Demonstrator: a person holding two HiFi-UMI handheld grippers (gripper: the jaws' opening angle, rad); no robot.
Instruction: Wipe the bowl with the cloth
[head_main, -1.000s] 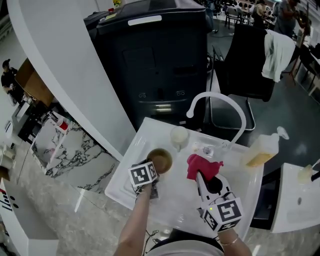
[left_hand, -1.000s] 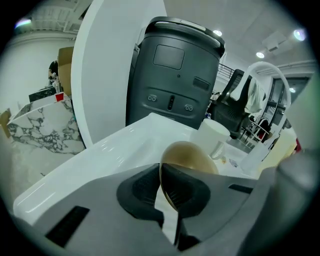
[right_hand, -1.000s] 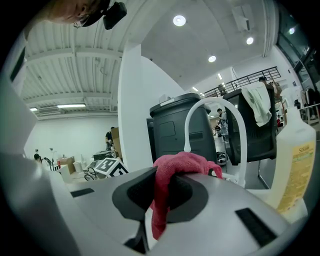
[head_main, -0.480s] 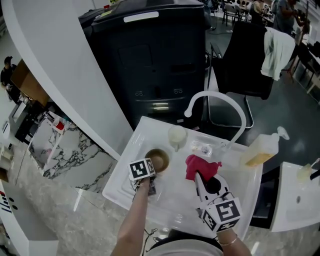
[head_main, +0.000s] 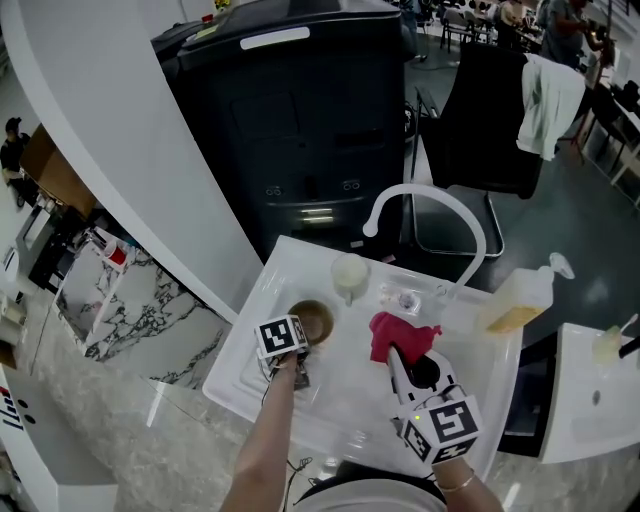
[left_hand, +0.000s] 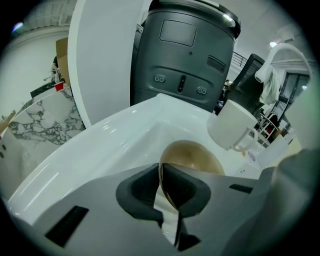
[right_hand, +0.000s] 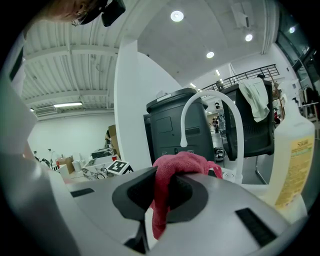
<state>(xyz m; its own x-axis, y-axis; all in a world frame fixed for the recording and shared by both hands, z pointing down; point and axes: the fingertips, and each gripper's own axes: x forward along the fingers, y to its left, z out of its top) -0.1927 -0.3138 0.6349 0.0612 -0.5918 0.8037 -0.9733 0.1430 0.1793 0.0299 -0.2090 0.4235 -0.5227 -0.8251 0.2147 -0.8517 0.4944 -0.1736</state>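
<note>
While my left tongs (left_hand: 161, 172) are pinching the bowl (left_hand: 194, 156) by its rim, my right tongs (right_hand: 161, 185) are pinching the cloth (right_hand: 179, 162).

White sink (head_main: 275, 285) holds a white mug (head_main: 350, 277) and brown bowl (head_main: 312, 320), near each other

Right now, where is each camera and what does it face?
Head view: on the person's head, steeply down at the sink; a forearm shows.
Left gripper view: on the left gripper, along jaws shut on the bowl.
Right gripper view: on the right gripper, jaws shut on the cloth, toward the faucet.
Head and right views share the faucet.
</note>
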